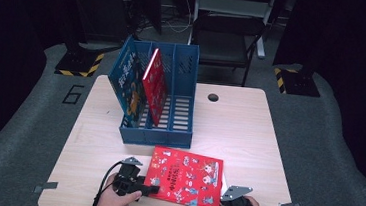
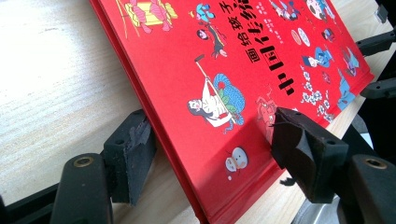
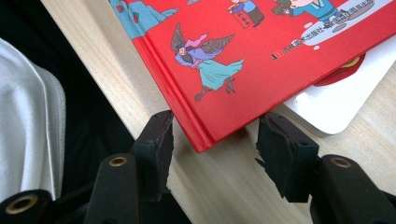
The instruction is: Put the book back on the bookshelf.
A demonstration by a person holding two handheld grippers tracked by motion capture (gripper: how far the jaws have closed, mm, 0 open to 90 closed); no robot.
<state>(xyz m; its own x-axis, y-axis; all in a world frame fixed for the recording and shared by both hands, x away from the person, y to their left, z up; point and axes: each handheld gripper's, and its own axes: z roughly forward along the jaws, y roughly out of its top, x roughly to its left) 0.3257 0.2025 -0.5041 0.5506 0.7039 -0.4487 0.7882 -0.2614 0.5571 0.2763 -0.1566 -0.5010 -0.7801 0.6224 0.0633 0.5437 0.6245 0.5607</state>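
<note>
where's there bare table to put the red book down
Bare wood lies right of the blue file rack, around the round hole, and in a narrower strip left of the rack. The near edge is crowded: the red book lies there with the left gripper and right gripper at its corners.

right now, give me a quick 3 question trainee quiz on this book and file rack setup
1. True or false: the red book lies flat on the table.
2. How many books stand in the blue file rack? A one, B two, C three.
3. Which part of the red book sits between the right gripper jaws?

Key: 1 true. 2 B: a blue book and a red one. 3 a corner.
</note>
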